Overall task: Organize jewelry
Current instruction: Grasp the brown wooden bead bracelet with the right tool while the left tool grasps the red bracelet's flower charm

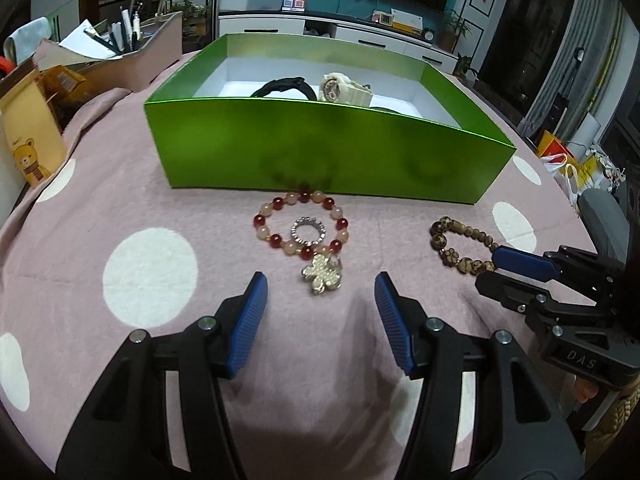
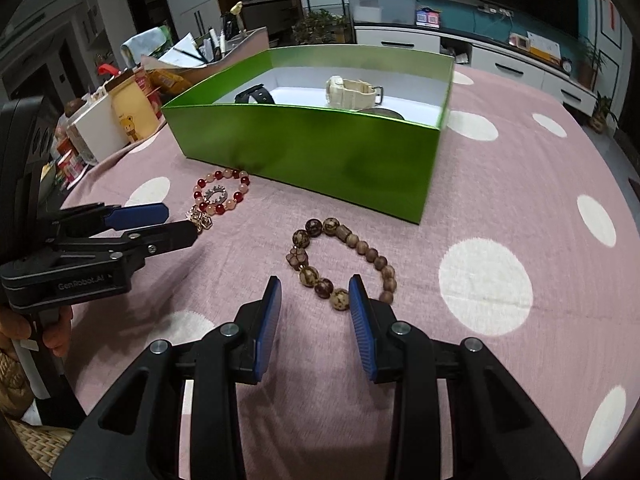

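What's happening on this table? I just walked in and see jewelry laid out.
A person is sorting jewelry with two handheld grippers. The left gripper, fingers apart, is near the red-and-pink bead bracelet and its flower charm. The right gripper, also open, is at the brown bead bracelet. Neither holds anything. The green box contains two watches.

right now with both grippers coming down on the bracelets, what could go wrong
1. The left gripper, jaws open, lines up on the flower charm, not the red bead bracelet; lifting may leave the silver ring behind.
2. The right gripper sits over only the brown bead bracelet's near beads; a thin pinch could slip.
3. Either could snag the pink cloth.
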`<state>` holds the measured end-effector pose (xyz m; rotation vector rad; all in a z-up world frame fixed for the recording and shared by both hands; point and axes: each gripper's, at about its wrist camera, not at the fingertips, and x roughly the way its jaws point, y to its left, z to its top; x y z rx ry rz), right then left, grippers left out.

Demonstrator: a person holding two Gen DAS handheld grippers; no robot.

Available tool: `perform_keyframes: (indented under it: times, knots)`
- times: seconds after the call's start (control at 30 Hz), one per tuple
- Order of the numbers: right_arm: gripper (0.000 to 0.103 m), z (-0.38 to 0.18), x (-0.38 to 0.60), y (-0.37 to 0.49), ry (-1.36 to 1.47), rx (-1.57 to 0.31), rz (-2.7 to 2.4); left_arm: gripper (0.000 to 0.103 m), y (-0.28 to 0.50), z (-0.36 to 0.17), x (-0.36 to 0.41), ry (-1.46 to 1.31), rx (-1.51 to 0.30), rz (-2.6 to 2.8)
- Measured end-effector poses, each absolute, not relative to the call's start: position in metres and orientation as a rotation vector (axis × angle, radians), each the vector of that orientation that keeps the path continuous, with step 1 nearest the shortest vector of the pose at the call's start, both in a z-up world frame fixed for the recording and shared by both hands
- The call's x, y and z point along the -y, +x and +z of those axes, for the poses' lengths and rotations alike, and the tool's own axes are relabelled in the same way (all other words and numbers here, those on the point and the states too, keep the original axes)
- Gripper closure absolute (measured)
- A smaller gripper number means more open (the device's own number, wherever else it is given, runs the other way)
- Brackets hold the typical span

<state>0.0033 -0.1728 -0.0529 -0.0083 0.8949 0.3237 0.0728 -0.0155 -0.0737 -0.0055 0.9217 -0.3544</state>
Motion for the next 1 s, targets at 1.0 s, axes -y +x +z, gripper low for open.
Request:
perform_keyframes:
  times: [1.0]
  knots:
    - [0.093, -0.052, 0.168, 0.002, 0.017, -0.866, 0.394, 0.082, 0.074, -0.080, 0.020, 0.001, -0.907, -0.413]
